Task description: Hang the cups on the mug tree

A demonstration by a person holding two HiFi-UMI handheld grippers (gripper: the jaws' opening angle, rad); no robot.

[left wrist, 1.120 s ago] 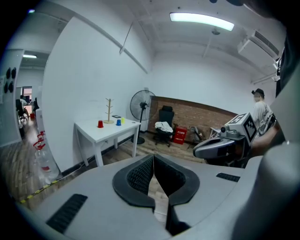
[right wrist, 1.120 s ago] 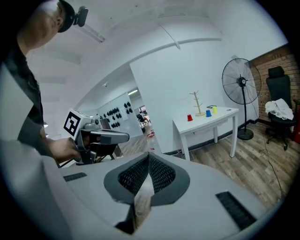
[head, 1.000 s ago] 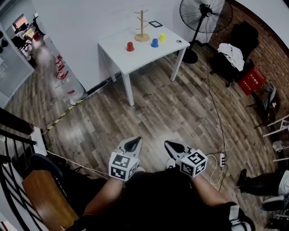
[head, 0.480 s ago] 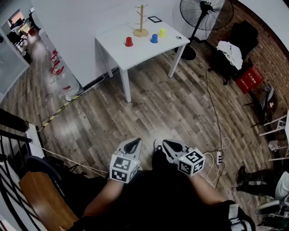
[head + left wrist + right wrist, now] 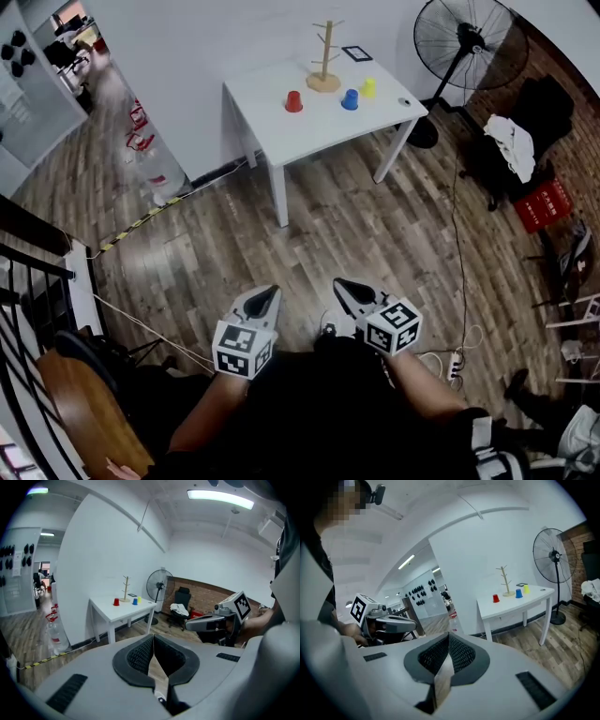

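Note:
A wooden mug tree (image 5: pixel 325 54) stands at the far side of a white table (image 5: pixel 300 127), bare of cups. On the tabletop beside it sit a red cup (image 5: pixel 293 101), a blue cup (image 5: pixel 350 99) and a yellow cup (image 5: pixel 368 87). The same table (image 5: pixel 123 611) and mug tree (image 5: pixel 125 589) appear small in the left gripper view, and the red cup (image 5: pixel 496 598) in the right gripper view. My left gripper (image 5: pixel 266 298) and right gripper (image 5: pixel 345 290) are held low near my body, far from the table. Both are shut with nothing between the jaws.
A standing fan (image 5: pixel 469 52) is right of the table, with a cable and power strip (image 5: pixel 454 366) on the wood floor. A chair with white cloth (image 5: pixel 513 141) and a red box (image 5: pixel 541 202) are at right. Bottles (image 5: pixel 155 169) stand left of the table; a railing (image 5: pixel 33 291) is at far left.
The view has shifted: the table and mug tree now sit further right and slightly nearer. Both grippers have moved along with my body, still shut.

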